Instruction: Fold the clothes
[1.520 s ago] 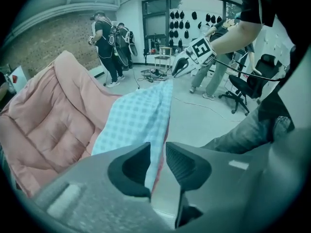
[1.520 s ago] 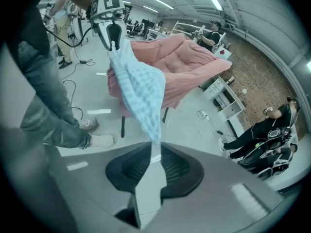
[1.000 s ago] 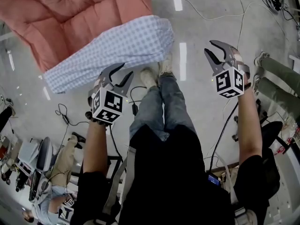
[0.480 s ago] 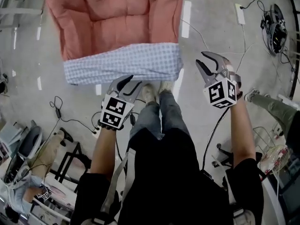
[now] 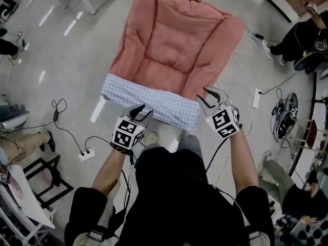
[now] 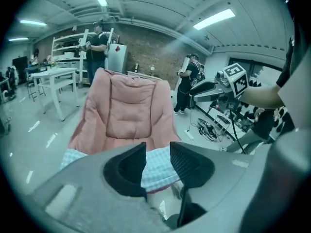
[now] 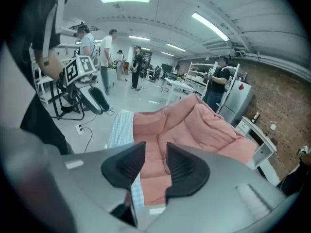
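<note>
A blue-and-white checked cloth (image 5: 148, 102) lies folded across the front edge of a pink padded chair (image 5: 177, 45). My left gripper (image 5: 139, 113) hovers at the cloth's near edge, left of its middle, jaws a little apart with nothing between them. The right gripper (image 5: 209, 99) hangs at the cloth's right end, jaws likewise apart and empty. In the left gripper view the cloth (image 6: 156, 171) shows through the gap between the jaws, well beyond them, and the right gripper (image 6: 209, 87) is at the right. The right gripper view has the cloth (image 7: 121, 126) left of the pink chair (image 7: 194, 125).
A power strip (image 5: 85, 154) and cables lie on the floor at the left, beside a black stool (image 5: 43, 174). Another strip (image 5: 257, 97) and a headset (image 5: 283, 118) lie at the right. People sit at both sides. A white table (image 6: 56, 76) and people stand behind the chair.
Both grippers have risen and come up to the checked cloth's near edge. The chair now sits in the middle of the head view, and the left gripper has rolled.
</note>
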A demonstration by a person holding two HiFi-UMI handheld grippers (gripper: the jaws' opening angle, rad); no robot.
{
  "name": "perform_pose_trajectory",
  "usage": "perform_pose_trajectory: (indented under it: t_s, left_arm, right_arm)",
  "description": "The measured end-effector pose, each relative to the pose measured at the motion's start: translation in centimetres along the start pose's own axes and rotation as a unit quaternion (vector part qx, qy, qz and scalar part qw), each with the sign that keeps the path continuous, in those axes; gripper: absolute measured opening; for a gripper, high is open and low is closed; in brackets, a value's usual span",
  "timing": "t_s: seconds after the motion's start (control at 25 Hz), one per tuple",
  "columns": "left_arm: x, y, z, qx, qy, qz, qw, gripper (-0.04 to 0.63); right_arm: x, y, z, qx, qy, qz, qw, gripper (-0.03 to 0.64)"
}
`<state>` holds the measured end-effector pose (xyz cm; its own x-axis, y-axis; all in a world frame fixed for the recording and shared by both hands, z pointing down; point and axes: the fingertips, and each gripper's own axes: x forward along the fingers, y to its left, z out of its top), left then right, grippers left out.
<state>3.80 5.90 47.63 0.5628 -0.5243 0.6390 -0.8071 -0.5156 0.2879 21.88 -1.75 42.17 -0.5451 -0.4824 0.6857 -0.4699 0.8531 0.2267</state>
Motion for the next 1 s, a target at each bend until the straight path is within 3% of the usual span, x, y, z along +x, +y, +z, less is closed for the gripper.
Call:
perform_pose_trajectory:
  t_s: [0.16,0.32,0.4,0.52,0.64,0.76,0.92,1.0]
  left_arm:
    - [1.6,2.1,2.6,-0.053,-0.036,0.086,0.9942,0.160]
    - [4.6,4.4,3.1,-0.125,-0.055,0.180,0.9741,0.161]
    - [5.0,5.1,2.8,-0.185,-0.086,0.223,0.9532,0.161]
    - [4.3,5.1,1.6,-0.268,-0.134,0.282,0.9113,0.161]
    - [3.8,3.0,-2.2,-0.328,-0.138,0.321,0.8775,0.161]
    - [3.8,2.0,-6.4,-0.371,-0.131,0.337,0.8555,0.169]
    - [3.3,2.9,-10.6,-0.416,-0.142,0.335,0.8334,0.184]
    - [2.6,2.9,-12.5,-0.448,-0.169,0.334,0.8120,0.184]
  right_arm:
    - [3.5,-2.8,4.4,0.026,-0.067,0.077,0.994,0.143]
    - [7.0,-4.4,5.6,0.065,-0.114,0.187,0.974,0.147]
    - [8.6,-4.4,5.3,0.039,-0.107,0.234,0.965,0.164]
    - [11.1,-4.6,5.4,0.013,-0.092,0.293,0.952,0.173]
    - [12.9,-3.0,4.8,-0.001,-0.068,0.355,0.932,0.189]
    - [15.7,-1.1,4.0,-0.015,-0.038,0.385,0.922,0.204]
    - [20.0,2.5,3.9,-0.031,-0.010,0.390,0.920,0.213]
    - [21.5,5.0,3.9,-0.050,0.008,0.394,0.918,0.222]
